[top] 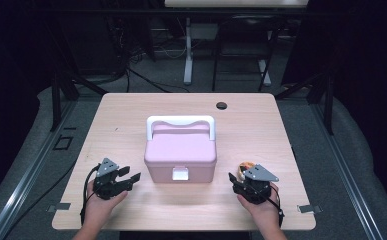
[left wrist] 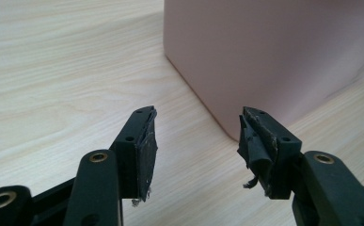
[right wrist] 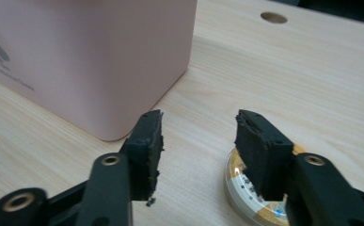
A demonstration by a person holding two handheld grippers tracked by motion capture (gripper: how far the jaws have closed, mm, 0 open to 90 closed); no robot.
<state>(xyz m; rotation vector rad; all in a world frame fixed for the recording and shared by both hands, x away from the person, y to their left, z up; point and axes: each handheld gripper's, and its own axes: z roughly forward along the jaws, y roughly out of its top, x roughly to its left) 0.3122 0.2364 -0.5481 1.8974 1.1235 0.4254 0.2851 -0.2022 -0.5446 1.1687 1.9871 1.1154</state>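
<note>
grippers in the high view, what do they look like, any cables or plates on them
Both are black two-jaw tools. The left gripper and right gripper each carry a grey three-cornered plate on top, and a black cable trails back from each past the wrist. In the gripper views the jaws are angular with brass-coloured pivot rivets, and the black pads look worn and frayed. The forearms are bare, with no sleeves in view.

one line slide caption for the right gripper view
Open right gripper above a round tin, beside the pink box.

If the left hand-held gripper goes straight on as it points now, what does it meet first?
Probably the pink box: its near corner lies just ahead of the open left hand-held gripper, though depth is unclear.
</note>
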